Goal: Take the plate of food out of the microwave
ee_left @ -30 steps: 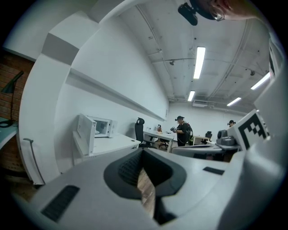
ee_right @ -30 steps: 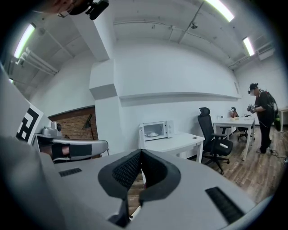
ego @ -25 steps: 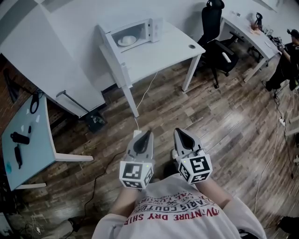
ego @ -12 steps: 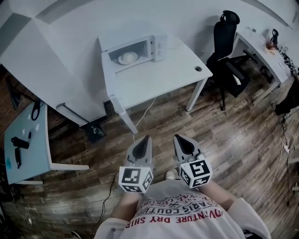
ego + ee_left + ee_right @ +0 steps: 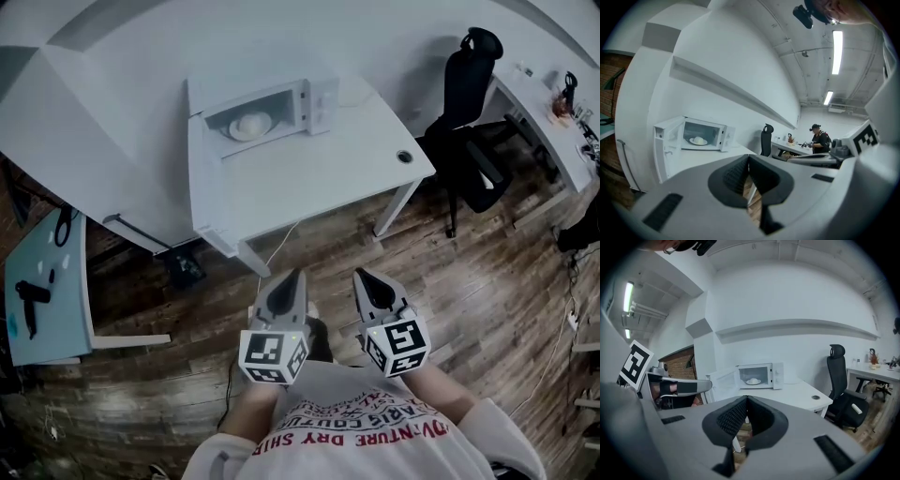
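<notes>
Head view: plate of food (image 5: pixel 249 126) sits flat inside the open microwave (image 5: pixel 322 97) at the back of the table (image 5: pixel 309 173), opening facing the person; left gripper (image 5: pixel 297 275) and right gripper (image 5: pixel 359 275) both pinched together, empty

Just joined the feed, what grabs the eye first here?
The white microwave on the far left corner of the table, door swung open, with the plate of food inside. Nearer, the left gripper and right gripper, both shut and empty, point toward it above the wood floor.
</notes>
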The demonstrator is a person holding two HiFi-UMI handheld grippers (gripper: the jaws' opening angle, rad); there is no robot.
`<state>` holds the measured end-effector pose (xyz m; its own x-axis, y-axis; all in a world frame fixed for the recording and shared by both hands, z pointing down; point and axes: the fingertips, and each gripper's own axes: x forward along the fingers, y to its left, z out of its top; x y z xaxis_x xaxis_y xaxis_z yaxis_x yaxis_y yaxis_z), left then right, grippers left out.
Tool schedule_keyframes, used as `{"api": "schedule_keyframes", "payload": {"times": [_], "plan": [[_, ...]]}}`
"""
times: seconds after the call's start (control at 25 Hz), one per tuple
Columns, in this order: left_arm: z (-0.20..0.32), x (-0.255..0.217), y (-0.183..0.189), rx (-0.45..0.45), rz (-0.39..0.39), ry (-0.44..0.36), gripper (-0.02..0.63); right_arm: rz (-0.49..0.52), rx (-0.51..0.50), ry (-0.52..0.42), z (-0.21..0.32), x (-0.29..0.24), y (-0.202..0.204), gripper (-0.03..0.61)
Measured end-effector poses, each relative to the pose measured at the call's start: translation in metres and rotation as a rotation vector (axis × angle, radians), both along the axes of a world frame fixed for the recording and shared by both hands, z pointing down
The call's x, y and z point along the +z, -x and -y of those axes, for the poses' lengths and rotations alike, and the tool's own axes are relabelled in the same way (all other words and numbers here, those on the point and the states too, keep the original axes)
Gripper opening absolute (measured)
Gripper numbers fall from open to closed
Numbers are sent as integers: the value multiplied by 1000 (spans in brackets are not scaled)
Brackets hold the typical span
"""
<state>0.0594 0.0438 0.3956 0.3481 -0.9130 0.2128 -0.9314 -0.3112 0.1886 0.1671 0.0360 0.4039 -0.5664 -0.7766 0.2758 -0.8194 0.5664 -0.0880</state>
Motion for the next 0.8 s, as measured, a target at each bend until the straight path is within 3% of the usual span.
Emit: {"api": "schedule_keyframes", "payload": {"times": [0.48,0.8], "plan": [[174,-4,35,24,3,-27,8,17,8,-44,177,-15,48,12],[256,10,67,-42,8,6,8,35,-13,-30,269,-10,69,12]]}}
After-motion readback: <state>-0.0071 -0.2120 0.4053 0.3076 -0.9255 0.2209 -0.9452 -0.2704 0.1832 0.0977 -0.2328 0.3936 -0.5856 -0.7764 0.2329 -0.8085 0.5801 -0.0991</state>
